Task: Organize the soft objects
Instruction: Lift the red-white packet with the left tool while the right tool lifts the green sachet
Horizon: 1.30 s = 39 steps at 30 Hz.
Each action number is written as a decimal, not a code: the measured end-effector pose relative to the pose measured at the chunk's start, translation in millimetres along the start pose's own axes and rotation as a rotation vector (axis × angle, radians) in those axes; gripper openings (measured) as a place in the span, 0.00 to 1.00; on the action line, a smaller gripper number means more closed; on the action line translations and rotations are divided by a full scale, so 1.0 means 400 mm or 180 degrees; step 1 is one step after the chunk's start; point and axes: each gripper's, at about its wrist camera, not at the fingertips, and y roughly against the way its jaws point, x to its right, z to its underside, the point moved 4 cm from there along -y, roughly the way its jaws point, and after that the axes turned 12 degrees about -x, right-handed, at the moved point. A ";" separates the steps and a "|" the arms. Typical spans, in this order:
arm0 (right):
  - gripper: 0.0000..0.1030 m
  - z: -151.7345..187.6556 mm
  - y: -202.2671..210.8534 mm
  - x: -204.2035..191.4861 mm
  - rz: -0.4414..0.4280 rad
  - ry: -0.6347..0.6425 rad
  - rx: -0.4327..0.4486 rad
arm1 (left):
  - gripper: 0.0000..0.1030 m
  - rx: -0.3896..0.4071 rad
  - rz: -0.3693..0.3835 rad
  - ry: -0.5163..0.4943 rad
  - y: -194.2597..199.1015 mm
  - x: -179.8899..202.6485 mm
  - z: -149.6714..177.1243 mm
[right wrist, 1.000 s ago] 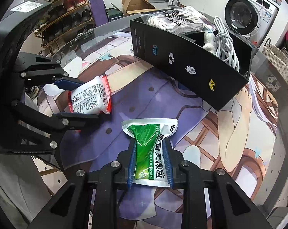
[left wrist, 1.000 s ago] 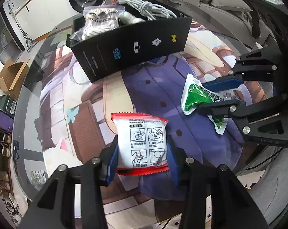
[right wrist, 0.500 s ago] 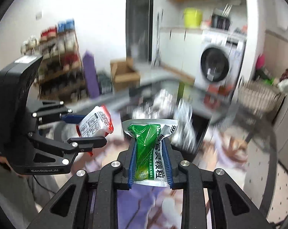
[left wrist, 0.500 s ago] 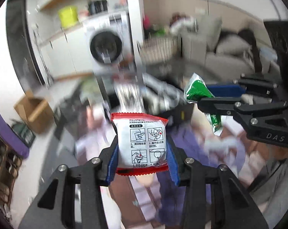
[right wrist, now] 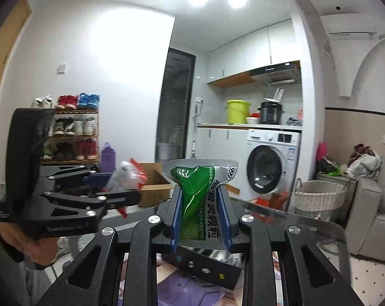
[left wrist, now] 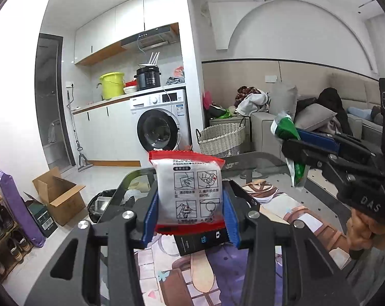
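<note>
Left claw (left wrist: pixel 190 223) clamped on red-edged white plastic sachet (left wrist: pixel 190 191); right claw (right wrist: pixel 200 223) clamped on green-and-silver foil pouch (right wrist: pixel 197 193), both above black cardboard box (right wrist: pixel 205 267)

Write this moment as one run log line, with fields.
left gripper: shut on red packet | right gripper: shut on green packet | both: above black box

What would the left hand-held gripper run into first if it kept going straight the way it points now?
Nothing close, it seems. The left hand-held gripper, shut on the red-edged packet, points almost level above the black box and the table. Beyond them open floor leads toward the washing machine; depth is uncertain.
</note>
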 end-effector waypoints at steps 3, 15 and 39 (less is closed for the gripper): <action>0.25 0.000 0.001 -0.005 -0.0068 -0.0043 -0.0012 | 0.43 -0.0013 0.0009 0.0014 -0.003 0.010 -0.002; 0.25 -0.009 -0.018 0.001 0.0034 -0.0077 -0.0043 | 0.43 0.0072 0.0024 0.0014 0.002 0.024 -0.008; 0.25 -0.218 -0.261 0.122 0.0241 -0.0247 0.0004 | 0.43 0.0299 0.0125 0.0580 -0.183 -0.080 -0.187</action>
